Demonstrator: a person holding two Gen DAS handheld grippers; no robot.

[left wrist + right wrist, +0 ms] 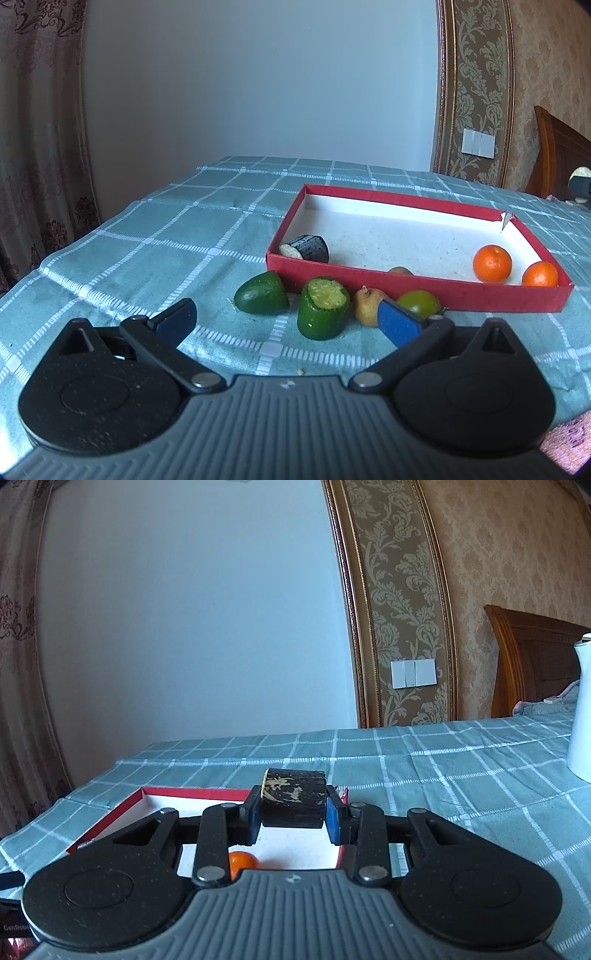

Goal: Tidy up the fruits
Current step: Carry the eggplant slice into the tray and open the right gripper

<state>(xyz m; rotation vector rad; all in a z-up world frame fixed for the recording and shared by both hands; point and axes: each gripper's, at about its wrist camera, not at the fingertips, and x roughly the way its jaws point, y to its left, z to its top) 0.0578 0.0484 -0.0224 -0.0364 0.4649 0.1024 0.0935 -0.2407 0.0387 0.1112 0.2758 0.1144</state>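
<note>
The right gripper (293, 818) clenched a dark cylindrical chunk (293, 799) above the red box (110, 814), near its far edge. The left gripper (286, 323) stood released over green pieces (323, 312) lying beside the box's near wall.

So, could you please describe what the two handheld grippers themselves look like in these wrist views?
Both look alike. The left gripper and the right gripper each have a ribbed grey body with a small emblem at its middle, flanked by two rounded black speckled housings. Black linkage arms with silver rivets run forward to jaws faced with blue pads. No cables, hands or sleeves are visible.
</note>
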